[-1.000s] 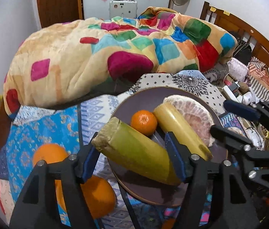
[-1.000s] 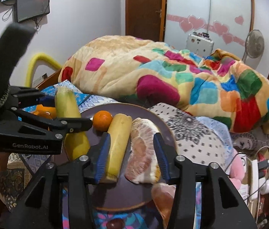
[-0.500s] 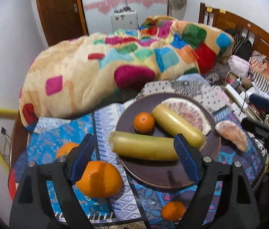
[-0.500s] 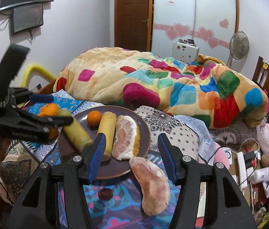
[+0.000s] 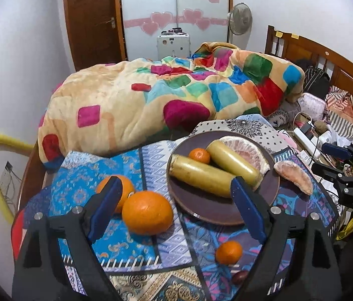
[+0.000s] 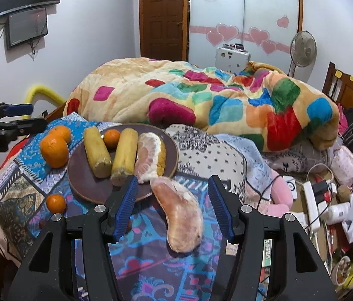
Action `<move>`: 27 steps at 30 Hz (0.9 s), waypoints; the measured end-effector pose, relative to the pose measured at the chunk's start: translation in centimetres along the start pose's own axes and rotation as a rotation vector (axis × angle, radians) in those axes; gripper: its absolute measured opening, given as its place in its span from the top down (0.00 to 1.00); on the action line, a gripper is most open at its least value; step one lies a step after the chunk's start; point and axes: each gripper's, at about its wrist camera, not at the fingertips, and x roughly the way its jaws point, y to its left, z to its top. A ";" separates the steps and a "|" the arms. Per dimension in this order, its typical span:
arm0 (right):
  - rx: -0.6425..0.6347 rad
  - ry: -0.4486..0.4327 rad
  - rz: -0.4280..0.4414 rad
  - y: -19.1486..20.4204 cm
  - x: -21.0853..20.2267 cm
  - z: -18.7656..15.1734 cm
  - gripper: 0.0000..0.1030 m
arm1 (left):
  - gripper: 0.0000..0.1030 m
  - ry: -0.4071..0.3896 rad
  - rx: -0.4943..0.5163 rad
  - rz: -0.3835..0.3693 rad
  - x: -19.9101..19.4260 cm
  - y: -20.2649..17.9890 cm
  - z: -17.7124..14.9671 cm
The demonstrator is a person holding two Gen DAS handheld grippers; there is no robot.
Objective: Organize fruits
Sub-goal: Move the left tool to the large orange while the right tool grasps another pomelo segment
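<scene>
Left hand-held gripper hangs with its blue pads spread wide and nothing between them, above the patterned cloth. A large orange lies between the pads in this view, a second orange just behind it. On the brown plate lie two yellow-green fruits, a small tangerine and a peeled pomelo piece.

Right hand-held gripper is likewise spread apart and empty; a loose pomelo segment lies on the cloth between its pads, just beside the plate. Another tangerine sits near the plate's edge.
</scene>
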 end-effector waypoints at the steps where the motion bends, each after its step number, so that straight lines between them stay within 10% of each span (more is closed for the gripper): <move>1: 0.002 0.004 -0.001 -0.1 0.1 -0.3 0.44 | 0.14 0.005 -0.005 -0.001 0.0 0.2 -0.3; 27: -0.007 0.169 0.001 -1.4 6.2 -3.1 0.42 | 0.14 0.148 -0.001 0.033 6.6 2.5 -5.4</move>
